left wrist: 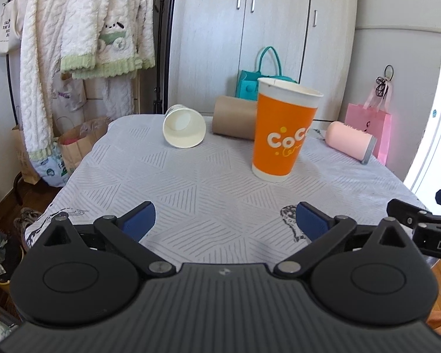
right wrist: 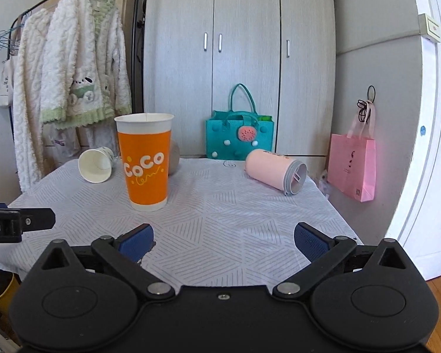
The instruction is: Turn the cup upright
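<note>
An orange paper cup (left wrist: 282,131) marked "CoCo" stands upright on the table, also in the right wrist view (right wrist: 145,161). A white paper cup (left wrist: 183,126) lies on its side at the back left, mouth toward me (right wrist: 96,164). A brown cup (left wrist: 235,117) lies on its side behind the orange one, mostly hidden in the right wrist view (right wrist: 174,158). A pink cup (left wrist: 351,142) lies on its side at the right (right wrist: 275,172). My left gripper (left wrist: 225,220) is open and empty near the front edge. My right gripper (right wrist: 223,241) is open and empty, well short of the cups.
A patterned white cloth covers the table (right wrist: 235,214). A teal bag (right wrist: 239,135) sits behind it by a grey wardrobe (right wrist: 238,44). A pink paper bag (right wrist: 352,167) hangs at the right. Robes (right wrist: 73,88) hang at the left. The right gripper shows at the left view's edge (left wrist: 420,223).
</note>
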